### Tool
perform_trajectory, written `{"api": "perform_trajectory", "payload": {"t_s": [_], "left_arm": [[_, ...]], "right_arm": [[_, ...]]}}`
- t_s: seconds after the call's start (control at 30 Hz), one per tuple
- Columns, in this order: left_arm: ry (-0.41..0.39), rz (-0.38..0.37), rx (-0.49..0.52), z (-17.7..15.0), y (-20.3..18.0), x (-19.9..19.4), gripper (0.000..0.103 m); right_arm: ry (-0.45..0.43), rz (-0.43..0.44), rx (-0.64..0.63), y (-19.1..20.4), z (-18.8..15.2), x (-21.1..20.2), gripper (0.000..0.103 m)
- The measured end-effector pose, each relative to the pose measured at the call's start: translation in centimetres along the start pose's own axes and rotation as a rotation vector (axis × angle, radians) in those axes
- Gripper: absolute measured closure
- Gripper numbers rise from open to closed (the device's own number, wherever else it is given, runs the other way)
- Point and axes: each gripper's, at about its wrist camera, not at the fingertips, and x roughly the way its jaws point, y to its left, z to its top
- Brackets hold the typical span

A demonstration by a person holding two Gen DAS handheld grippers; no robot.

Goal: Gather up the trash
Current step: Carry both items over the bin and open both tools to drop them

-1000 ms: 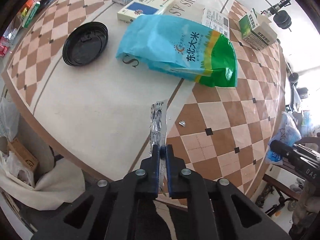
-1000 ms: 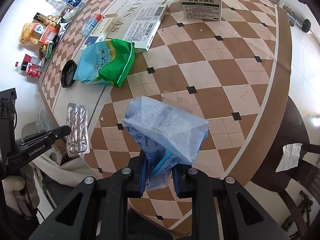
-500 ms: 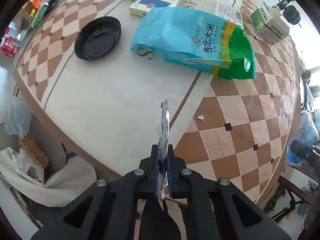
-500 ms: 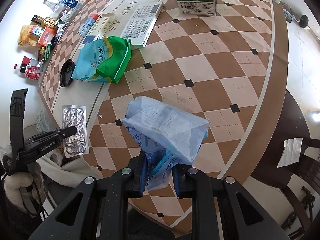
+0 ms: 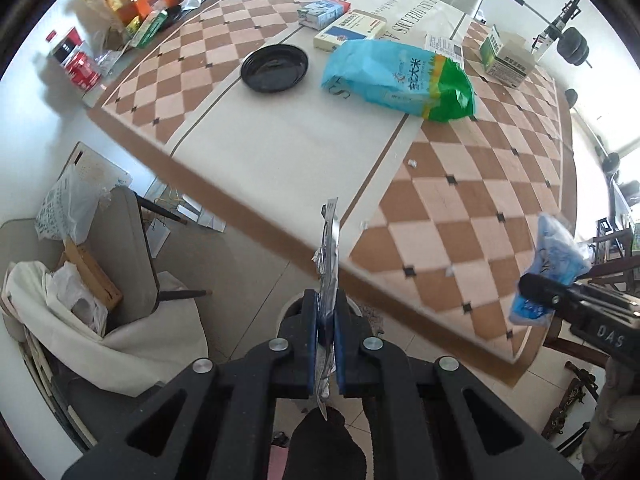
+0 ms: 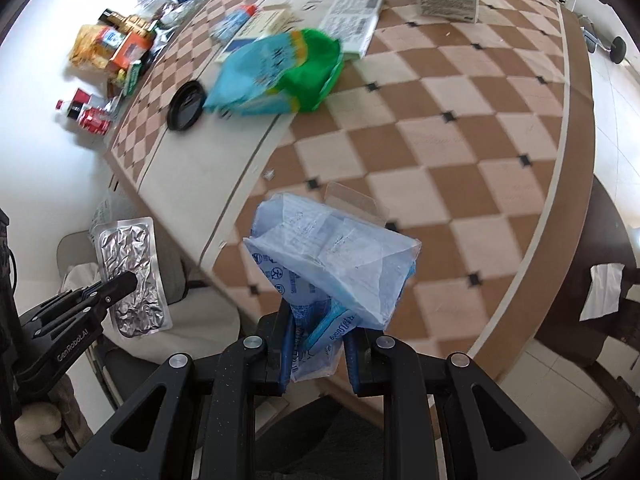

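My left gripper is shut on a silver foil blister pack, held edge-on off the table's near edge; the pack shows flat in the right wrist view. My right gripper is shut on a crumpled pale blue plastic wrapper, held above the table's near edge; it also shows in the left wrist view. A blue and green rice bag and a black lid lie on the checkered table.
Medicine boxes, a green and white carton and a printed leaflet lie at the far side. Cans and snack packs crowd the far left corner. A chair with bags stands left, below the table.
Both grippers have pulled back and away from the table with their loads. The left gripper has moved past the table edge toward the chair side.
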Motion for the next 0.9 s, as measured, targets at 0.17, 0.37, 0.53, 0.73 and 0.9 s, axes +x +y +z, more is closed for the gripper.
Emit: {"api": "perform_trajectory", "payload": {"t_s": [0.17,0.37,0.53,0.73,0.9], "left_arm": [[0.020,-0.054,-0.029,-5.9,3.5,0.8,0.098],[0.158,-0.136,-0.117,-11.4,7.5,8.2,0.098],[0.286,-0.217,-0.216,-13.7,9.2,18.7,0.098],[0.374,-0.260,-0.290,-14.4,10.0,30.6,0.097],[0.403,-0.240,-0.263,-14.9,9.7,37.2,0.096]], "right_arm": [[0.032,0.017,0.011,3.8,-7.4,2.3,0.081],[0.137,0.004,0.064,5.9,-15.7,9.3,0.081],[0.235,-0.025,0.097,5.6,-20.1,18.1,0.081],[0.302,-0.053,0.134,2.6,-21.9,30.6,0.081],[0.331,-0.081,0.135,-0.9,-21.7,38.7,0.080]]}}
